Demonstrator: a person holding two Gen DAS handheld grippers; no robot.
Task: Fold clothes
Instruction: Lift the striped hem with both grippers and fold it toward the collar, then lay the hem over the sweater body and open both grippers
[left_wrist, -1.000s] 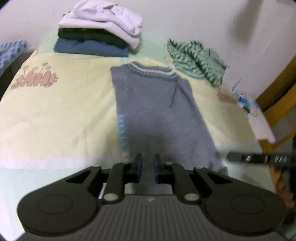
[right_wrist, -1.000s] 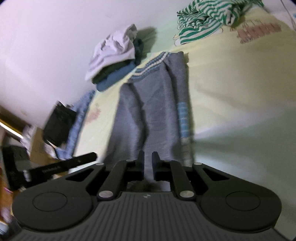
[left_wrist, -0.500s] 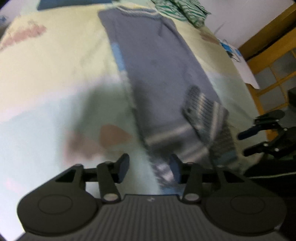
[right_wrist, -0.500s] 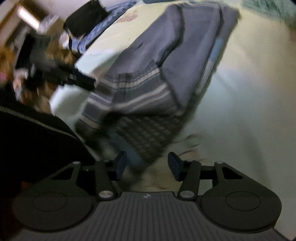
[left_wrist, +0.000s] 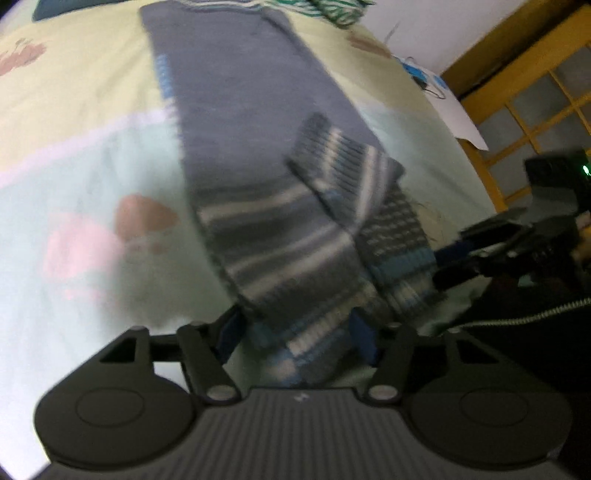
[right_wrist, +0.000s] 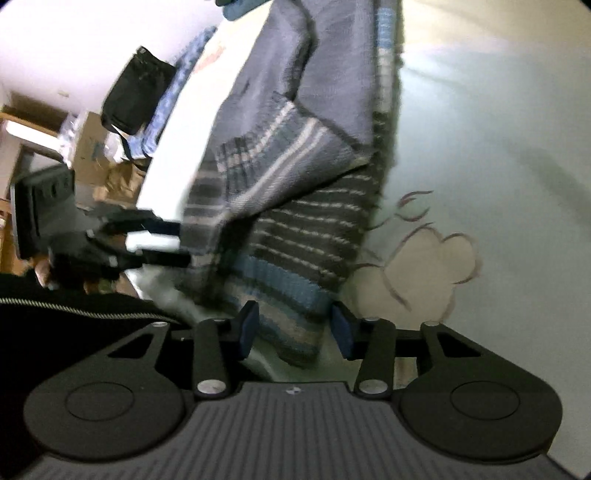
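Bedding under you — a pale yellow-and-mint sheet (left_wrist: 74, 122) with cartoon prints. Your left gripper (left_wrist: 295, 334) has its jaws spread either side of the striped hem of the grey sweater (left_wrist: 240, 85), not clamped. Your right gripper (right_wrist: 293, 328) likewise, jaws apart at the hem's other corner. Sweater lies lengthwise up the bed. Beyond — white wall (left_wrist: 424, 26), wooden-framed window (left_wrist: 517, 110), black bag (right_wrist: 135, 92).

Sweater (left_wrist: 243, 92) on printed bedsheet (left_wrist: 74, 155)
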